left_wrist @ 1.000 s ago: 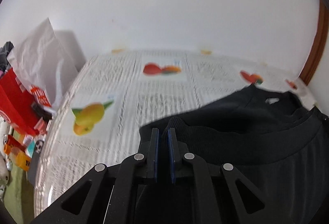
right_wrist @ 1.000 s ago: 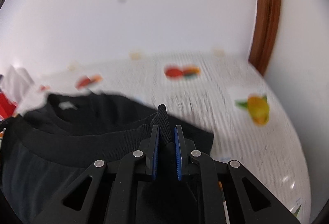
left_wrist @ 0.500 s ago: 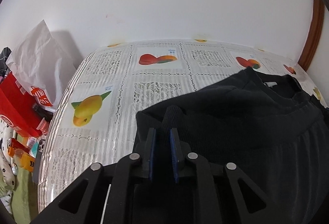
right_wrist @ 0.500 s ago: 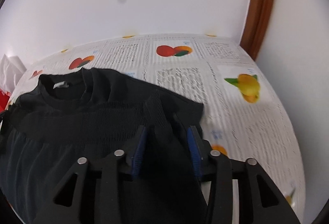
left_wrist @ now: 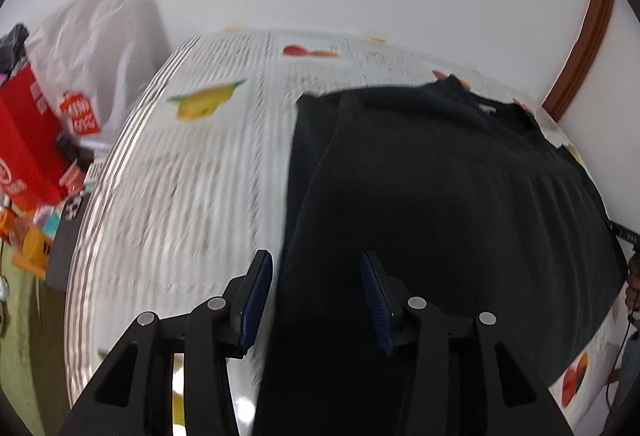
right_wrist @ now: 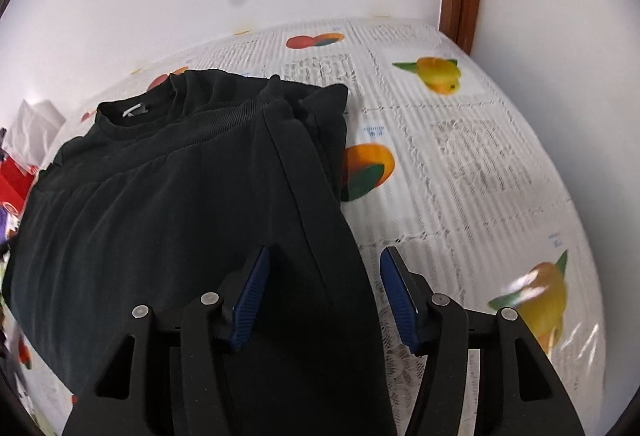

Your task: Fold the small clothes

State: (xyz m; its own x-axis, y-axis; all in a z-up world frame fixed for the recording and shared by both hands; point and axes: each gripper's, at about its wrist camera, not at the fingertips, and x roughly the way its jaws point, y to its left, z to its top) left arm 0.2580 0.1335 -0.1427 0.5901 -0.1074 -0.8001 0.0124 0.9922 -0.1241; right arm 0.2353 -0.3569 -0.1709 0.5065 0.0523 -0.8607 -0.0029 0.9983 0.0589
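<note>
The table [right_wrist: 460, 172], covered by a cloth printed with fruit, filled most of both views, and the black top [right_wrist: 168, 196] lay on it folded bottom-to-top, its ribbed hem just below the collar in the upper left of the right wrist view and spreading over the right half of the left wrist view. The step in hand looked like letting go after that fold, and it would be done best by drawing both tools straight back and clear before lifting, so that no pad caught the folded edge and pulled the layers askew; the side edges should then be checked for squareness. The left gripper [left_wrist: 316, 296] tilted steeply down at the bottom centre of its frame, its jaws having just been opening, now moderately wide, the top's left edge between the pads but unpressed. The right gripper [right_wrist: 324, 296] tilted down likewise, its jaws also having just been opening, wide apart over the right edge, gripping nothing.
</note>
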